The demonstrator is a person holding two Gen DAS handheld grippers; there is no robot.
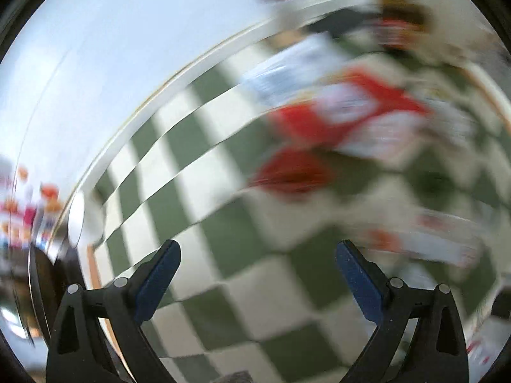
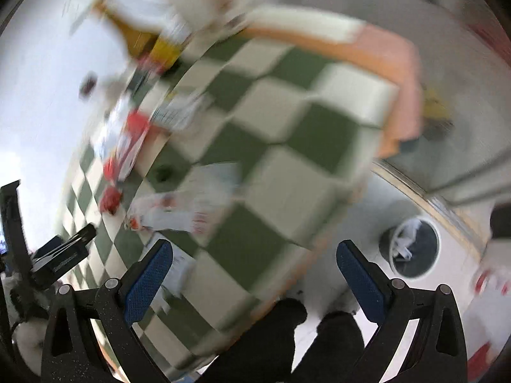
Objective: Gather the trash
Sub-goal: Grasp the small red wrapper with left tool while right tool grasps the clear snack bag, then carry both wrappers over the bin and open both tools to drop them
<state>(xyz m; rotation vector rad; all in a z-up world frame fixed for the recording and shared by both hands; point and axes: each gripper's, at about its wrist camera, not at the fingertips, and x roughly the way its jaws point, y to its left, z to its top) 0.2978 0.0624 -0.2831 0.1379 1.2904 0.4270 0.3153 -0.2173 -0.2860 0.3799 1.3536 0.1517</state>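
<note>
Over the checkered table (image 1: 198,172), left tongs (image 1: 258,252) gape wide and empty; blurred red-and-white wrappers (image 1: 351,118) lie ahead, likely the target. Right view: right tongs (image 2: 254,252) wide, empty; bin (image 2: 415,249) waits on the floor beside the table for drops.

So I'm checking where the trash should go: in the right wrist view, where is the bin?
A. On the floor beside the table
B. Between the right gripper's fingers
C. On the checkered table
A: the bin stands on the pale floor, off the edge of the table, with paper inside.
</note>
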